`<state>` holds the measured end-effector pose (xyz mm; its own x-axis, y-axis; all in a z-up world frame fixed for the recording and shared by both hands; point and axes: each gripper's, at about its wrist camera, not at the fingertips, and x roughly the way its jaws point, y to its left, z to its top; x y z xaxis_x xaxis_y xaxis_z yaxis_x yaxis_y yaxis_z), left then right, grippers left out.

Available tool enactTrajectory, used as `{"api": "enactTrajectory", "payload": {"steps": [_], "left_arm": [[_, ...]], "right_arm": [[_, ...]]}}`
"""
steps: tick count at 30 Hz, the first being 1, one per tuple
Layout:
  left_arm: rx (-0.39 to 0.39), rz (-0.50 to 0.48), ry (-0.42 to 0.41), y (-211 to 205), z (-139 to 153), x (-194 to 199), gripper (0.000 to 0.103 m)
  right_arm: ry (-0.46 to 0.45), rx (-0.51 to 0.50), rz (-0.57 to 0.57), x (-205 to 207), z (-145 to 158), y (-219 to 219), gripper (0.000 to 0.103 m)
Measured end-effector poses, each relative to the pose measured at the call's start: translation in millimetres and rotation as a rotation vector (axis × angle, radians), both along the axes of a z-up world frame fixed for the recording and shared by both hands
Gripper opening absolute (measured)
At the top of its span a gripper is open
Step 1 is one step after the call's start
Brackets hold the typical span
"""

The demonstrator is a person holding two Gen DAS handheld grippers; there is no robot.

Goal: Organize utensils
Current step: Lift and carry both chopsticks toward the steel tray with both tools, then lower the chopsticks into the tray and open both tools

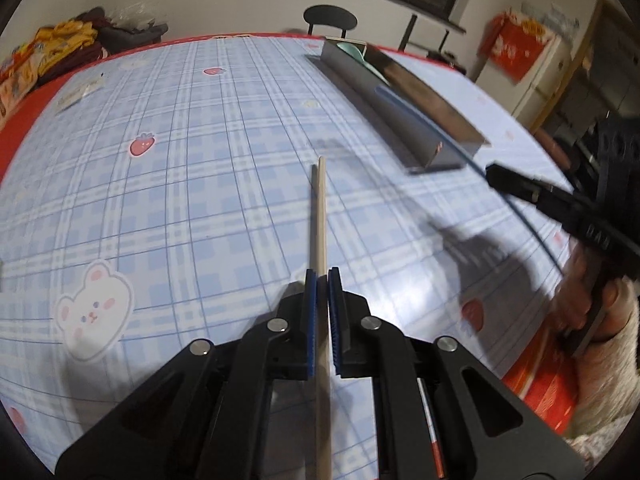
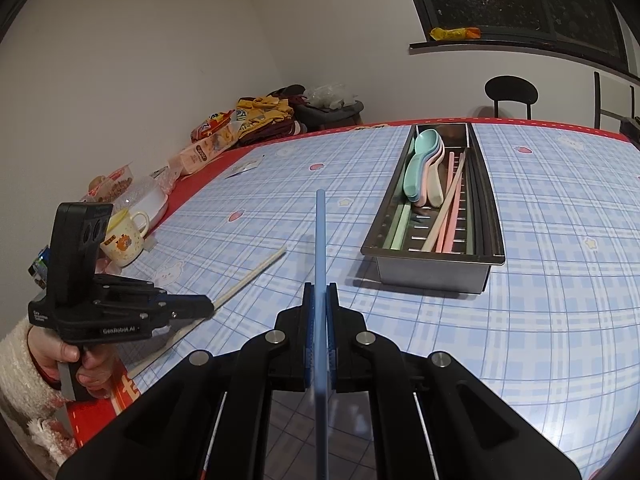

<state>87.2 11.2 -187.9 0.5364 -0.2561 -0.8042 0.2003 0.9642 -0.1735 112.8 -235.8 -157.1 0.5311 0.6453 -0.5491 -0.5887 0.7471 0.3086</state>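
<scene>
Each hand-held gripper clamps one chopstick, left (image 1: 322,276) beige (image 1: 319,216), right (image 2: 320,292) blue (image 2: 320,240); align each lengthwise over the far tray (image 2: 434,276) before releasing.

Blue plaid tablecloth (image 2: 540,280) with strawberries, red border; beige chopstick (image 1: 319,216); blue chopstick (image 2: 320,240); teal spoon (image 2: 418,164).

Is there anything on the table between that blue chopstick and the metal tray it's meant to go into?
Nothing visible. The right gripper holds the blue chopstick, and only bare checked tablecloth lies between it and the steel utensil tray. The tray's near end has open space among its chopsticks.
</scene>
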Motion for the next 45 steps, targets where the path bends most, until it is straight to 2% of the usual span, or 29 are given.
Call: {"api": "enactTrajectory", "payload": {"steps": [7,12,17,20,22,24,25,31,38,45], "left_arm": [[0.115,-0.047,0.017,-7.4,1.1,-14.1,0.011],[0.163,-0.087,0.023,-11.7,2.6,-23.9,0.019],[0.208,-0.099,-0.007,-11.8,0.6,-29.6,0.010],[0.151,-0.074,0.001,-4.4,1.0,-26.6,0.010],[0.086,-0.053,0.013,1.4,1.6,-23.4,0.010],[-0.017,-0.025,0.018,10.4,6.3,-18.6,0.010],[-0.096,-0.010,0.017,16.4,11.1,-15.3,0.010],[-0.356,0.041,-0.016,22.1,37.9,9.8,0.010],[-0.421,0.048,-0.052,-12.6,64.7,62.5,0.010],[-0.429,0.072,-0.069,-53.9,75.9,124.3,0.010]], "right_arm": [[-0.004,0.000,0.002,-1.7,-0.1,0.5,0.006],[-0.004,-0.001,0.002,-1.8,-0.5,1.1,0.006],[-0.004,0.000,0.002,-1.5,-0.6,1.0,0.006],[-0.004,0.001,0.001,-1.9,-0.4,0.9,0.006],[-0.003,0.002,-0.001,-1.3,-0.4,0.8,0.006],[0.001,0.008,-0.006,-0.7,-0.7,0.0,0.006],[0.004,0.011,-0.010,-0.2,-0.9,-0.8,0.006],[0.032,0.019,-0.064,6.9,1.5,-6.6,0.006],[0.061,0.103,-0.185,30.2,21.1,-27.4,0.006],[0.104,0.140,-0.316,90.3,30.6,-36.9,0.006]]}}
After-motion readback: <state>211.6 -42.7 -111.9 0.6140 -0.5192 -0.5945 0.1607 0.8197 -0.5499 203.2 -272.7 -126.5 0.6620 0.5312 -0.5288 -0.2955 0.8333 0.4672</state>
